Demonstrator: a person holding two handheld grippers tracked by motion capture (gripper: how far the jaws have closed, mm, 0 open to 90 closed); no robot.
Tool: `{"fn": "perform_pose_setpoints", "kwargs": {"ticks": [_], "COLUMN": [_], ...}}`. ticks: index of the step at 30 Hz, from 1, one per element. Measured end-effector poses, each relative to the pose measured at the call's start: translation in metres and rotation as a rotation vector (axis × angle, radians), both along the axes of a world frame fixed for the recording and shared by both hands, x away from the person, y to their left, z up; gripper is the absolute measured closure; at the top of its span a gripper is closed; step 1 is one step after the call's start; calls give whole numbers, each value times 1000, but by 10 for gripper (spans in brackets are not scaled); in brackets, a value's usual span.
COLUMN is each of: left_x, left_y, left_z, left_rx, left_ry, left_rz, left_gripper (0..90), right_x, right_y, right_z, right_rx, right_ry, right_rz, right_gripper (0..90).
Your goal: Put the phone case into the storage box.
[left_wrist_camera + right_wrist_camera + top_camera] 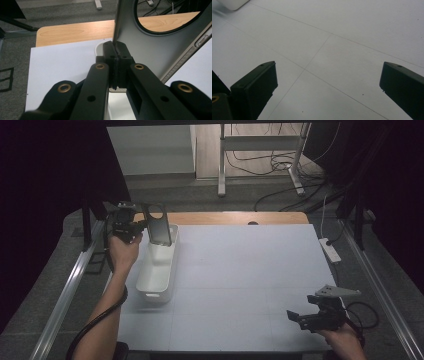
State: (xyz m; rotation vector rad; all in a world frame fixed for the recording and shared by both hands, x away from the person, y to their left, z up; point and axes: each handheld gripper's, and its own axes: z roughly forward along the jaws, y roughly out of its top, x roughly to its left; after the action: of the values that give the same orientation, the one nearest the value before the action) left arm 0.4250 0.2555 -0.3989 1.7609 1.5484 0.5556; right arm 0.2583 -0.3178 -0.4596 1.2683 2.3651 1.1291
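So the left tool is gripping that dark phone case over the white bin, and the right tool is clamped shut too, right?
Not quite. The left tool does grip the dark phone case above the white bin, but the right tool is open: the right gripper view shows its jaws wide apart over the bare table, with nothing between them.

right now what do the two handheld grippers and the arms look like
Both are black. The left gripper has flat fingers on linkages with brass-ringed holes and a thick black cable trailing down the bare forearm. The right gripper carries a grey three-cornered plate and a black cable.
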Motion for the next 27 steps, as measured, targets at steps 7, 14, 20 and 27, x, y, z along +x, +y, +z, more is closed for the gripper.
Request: {"fn": "perform_pose_setpoints", "kwargs": {"ticks": [7, 14, 20, 27], "left_x": [6, 10, 13, 18], "left_y": [-2, -3, -3, -4], "left_z": [-4, -8, -11, -14], "left_rx": [-3, -10, -16, -21], "left_ry": [3, 6, 8, 14], "left_rz": [6, 7, 10, 14], "left_gripper": [890, 890, 890, 889], "right_x": [0, 0, 0, 0], "right_y": [0, 0, 0, 0], "right_z": [0, 0, 0, 0], "right_rx": [-1, 1, 0, -2], "right_ry": [0, 1, 0, 1], "right_rz": [3, 3, 5, 7], "right_gripper": [20, 19, 19, 19]}}
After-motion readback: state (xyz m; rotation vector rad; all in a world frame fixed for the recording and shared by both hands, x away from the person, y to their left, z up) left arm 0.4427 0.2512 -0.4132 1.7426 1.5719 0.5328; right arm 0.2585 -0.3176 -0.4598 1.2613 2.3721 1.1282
